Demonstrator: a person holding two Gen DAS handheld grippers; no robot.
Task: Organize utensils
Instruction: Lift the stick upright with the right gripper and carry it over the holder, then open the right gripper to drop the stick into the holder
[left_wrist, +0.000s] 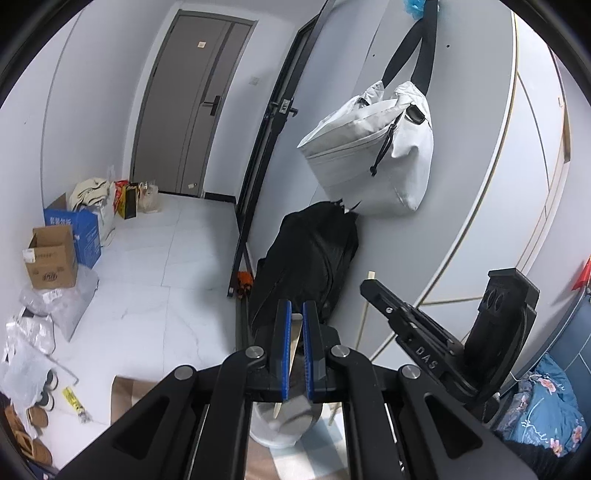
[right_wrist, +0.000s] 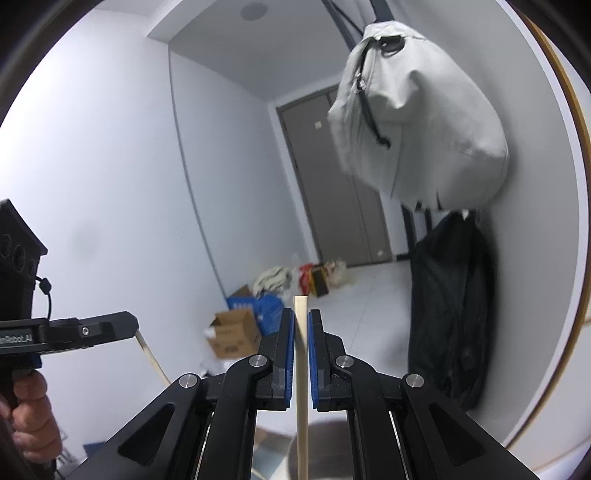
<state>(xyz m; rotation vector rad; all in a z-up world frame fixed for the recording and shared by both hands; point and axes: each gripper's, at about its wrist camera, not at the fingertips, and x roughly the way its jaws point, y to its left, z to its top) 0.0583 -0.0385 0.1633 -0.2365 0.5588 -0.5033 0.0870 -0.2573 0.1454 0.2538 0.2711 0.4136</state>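
Observation:
My left gripper (left_wrist: 296, 321) is shut on a pale wooden chopstick (left_wrist: 294, 343) that runs down between its blue pads toward a white cup-like holder (left_wrist: 280, 424) below. My right gripper (right_wrist: 301, 321) is shut on a second wooden chopstick (right_wrist: 301, 369), held upright with its square top just above the fingertips. In the left wrist view the right gripper (left_wrist: 373, 288) shows at the right, its chopstick (left_wrist: 364, 317) hanging below. In the right wrist view the left gripper (right_wrist: 129, 325) shows at the left, with its chopstick (right_wrist: 153, 360) slanting down from it.
A grey bag (left_wrist: 373, 147) hangs on the wall over a black bag (left_wrist: 310, 266). Cardboard boxes (left_wrist: 51, 258) and plastic bags stand along the left wall on the white tiled floor. A grey door (left_wrist: 184, 107) closes the far end. Blue floral bedding (left_wrist: 546, 410) lies lower right.

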